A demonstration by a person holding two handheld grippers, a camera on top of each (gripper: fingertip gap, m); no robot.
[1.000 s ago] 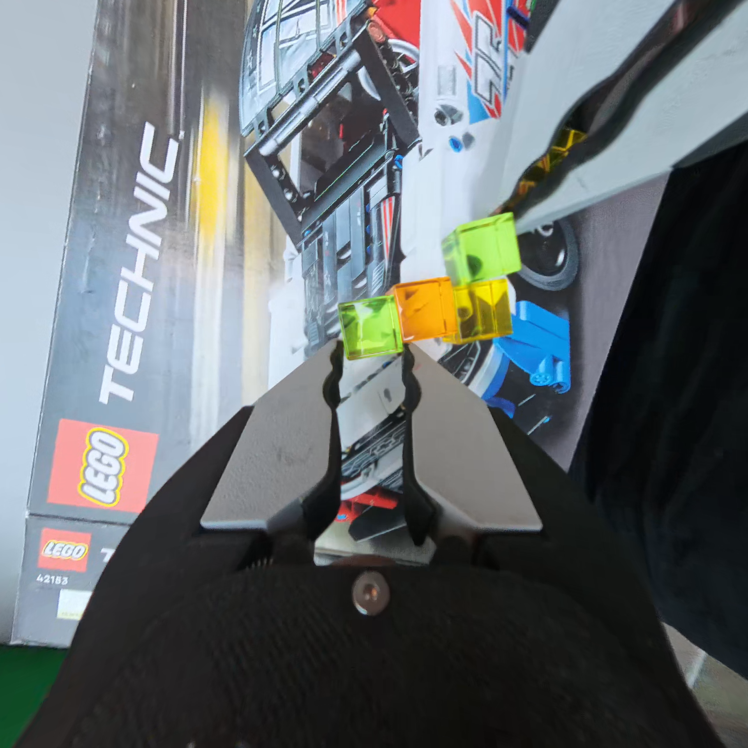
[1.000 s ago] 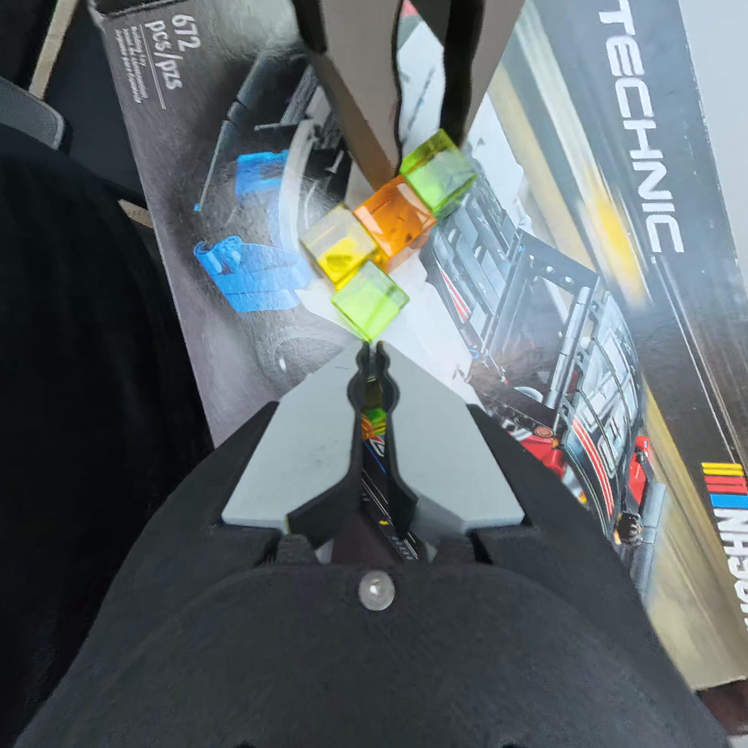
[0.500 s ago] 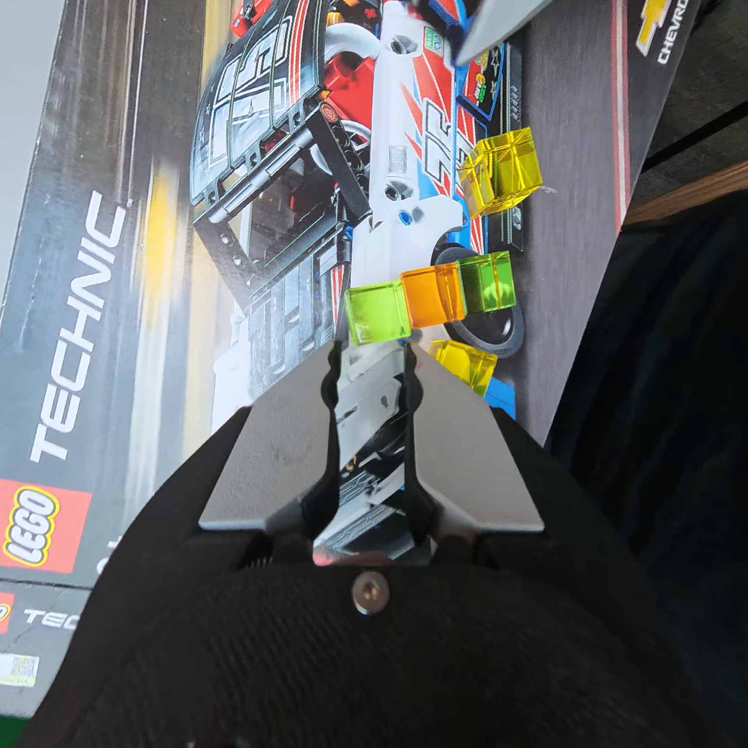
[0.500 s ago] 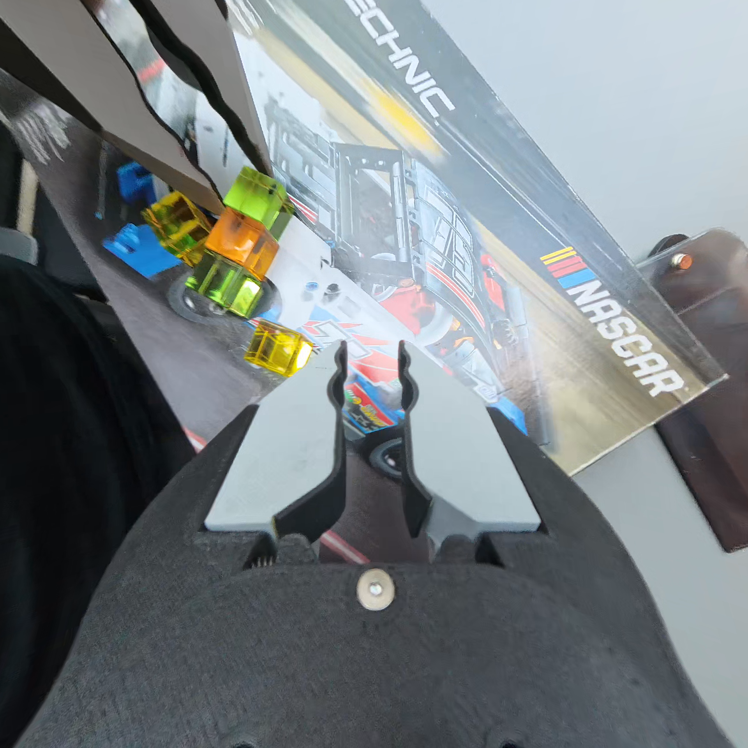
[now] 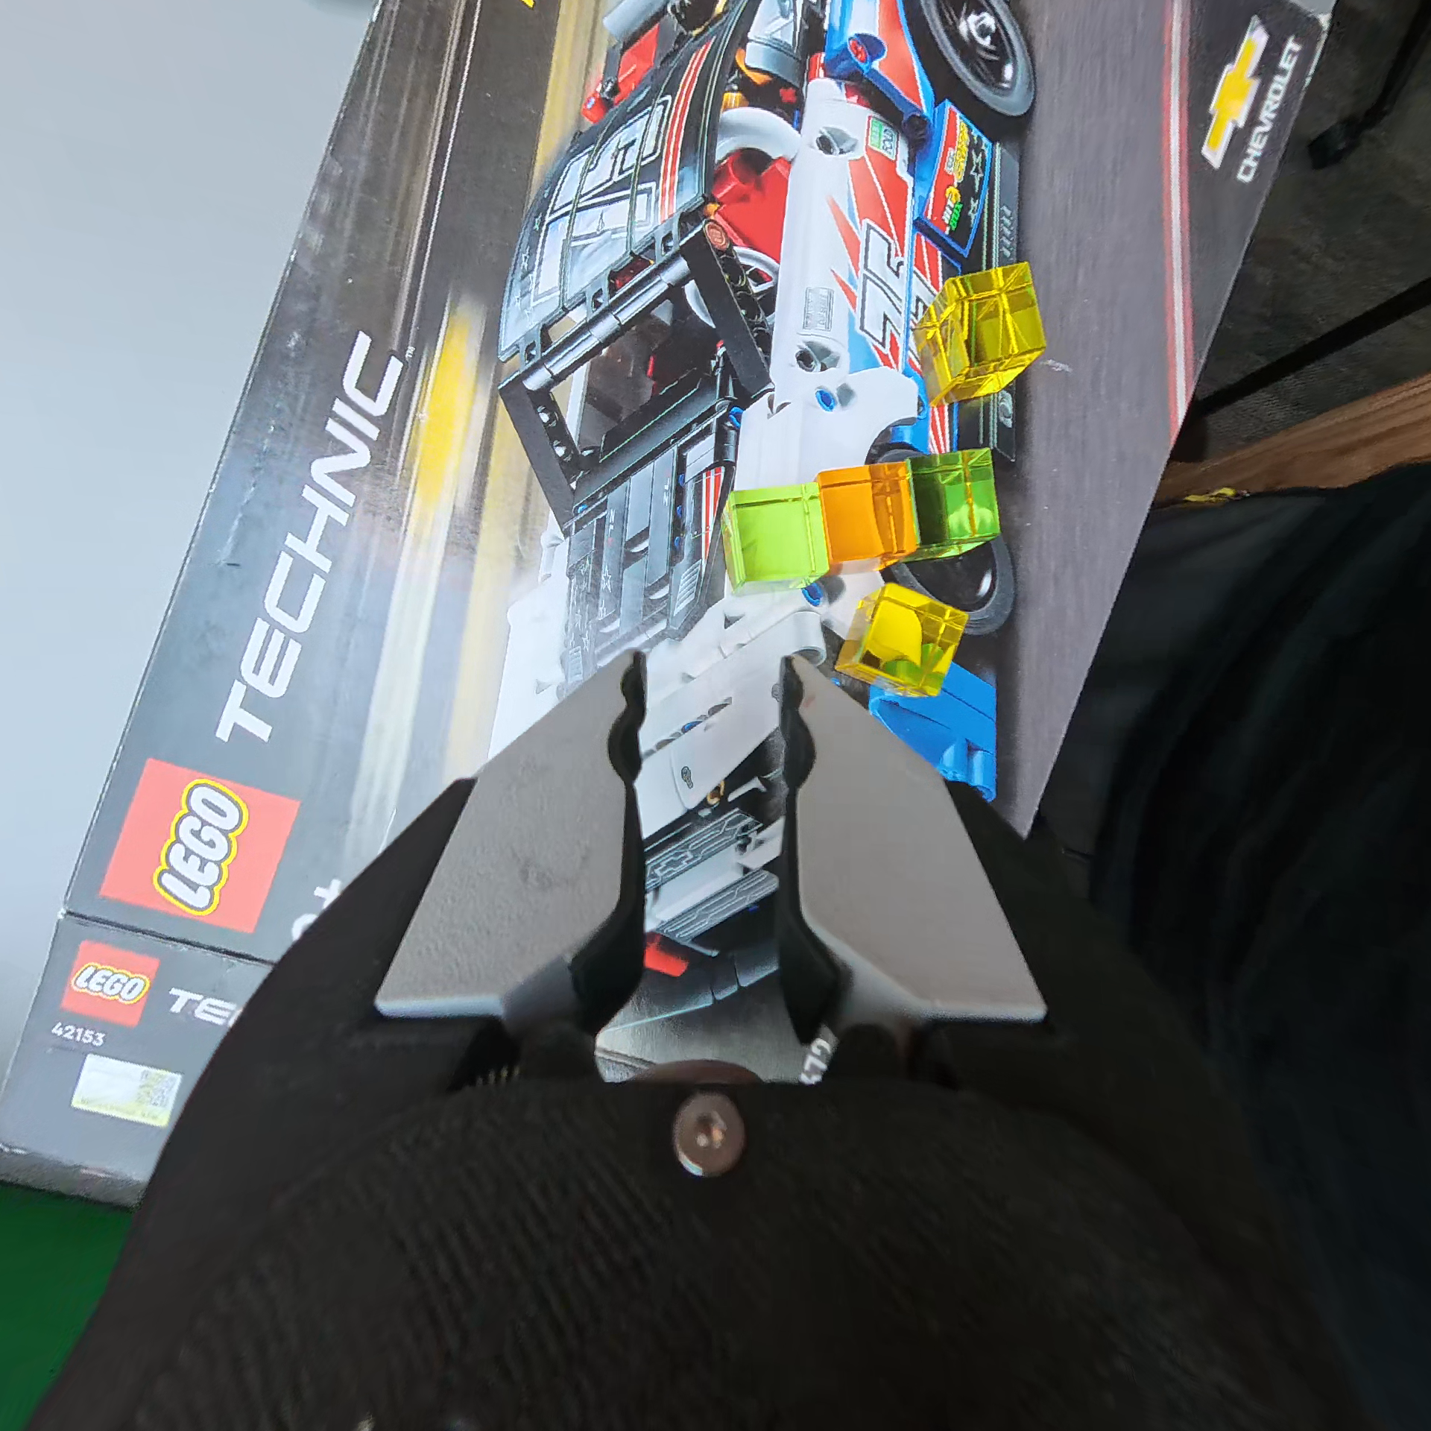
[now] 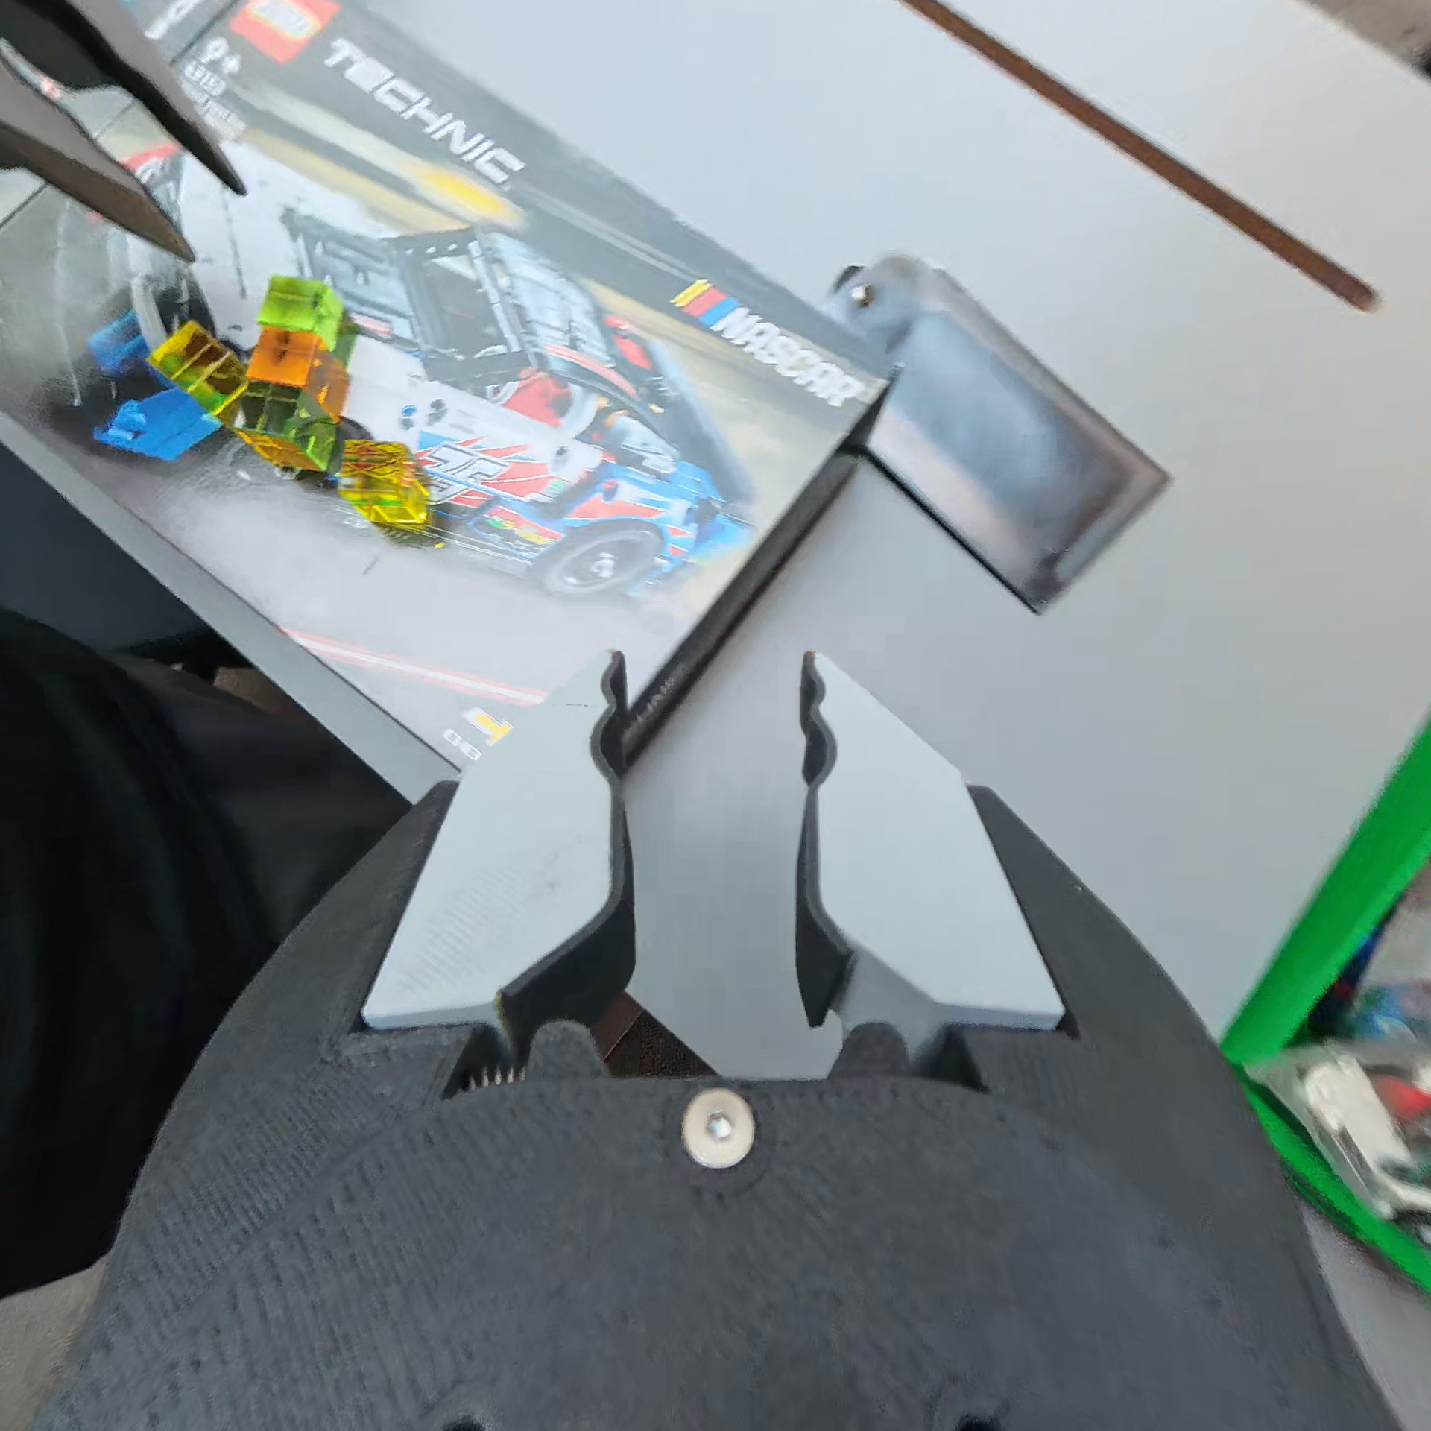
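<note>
Several clear cubes lie on a flat toy-set box (image 5: 434, 495). A lime cube (image 5: 770, 542), an orange cube (image 5: 867, 515) and a green cube (image 5: 952, 499) form a joined row. One yellow cube (image 5: 979, 333) lies apart beyond the row, and another yellow cube (image 5: 902, 643) lies just in front of it. My left gripper (image 5: 711, 674) is open and empty, a short way back from the lime cube. My right gripper (image 6: 712, 674) is open and empty over the grey table, well right of the cubes (image 6: 294, 372). The left gripper (image 6: 217, 224) shows at the top left of the right wrist view.
The box (image 6: 542, 480) lies on a grey table (image 6: 1084, 774). A dark flat plate (image 6: 999, 434) sits beyond the box's far corner. A green shelf frame (image 6: 1355, 890) holding items stands at the right. A person's dark clothing (image 5: 1278, 774) is beside the box. About 30 cm separates my left fingertips from my right. To the yellow cube (image 5: 902, 643): left tips about 4 cm, right tips about 25 cm. Seen from the right wrist view (image 6: 197, 359) as well.
The right gripper let go of the green cube, opened wide and drew back to the right. The left gripper released the lime cube and backed off. The cubes now rest on the box.
</note>
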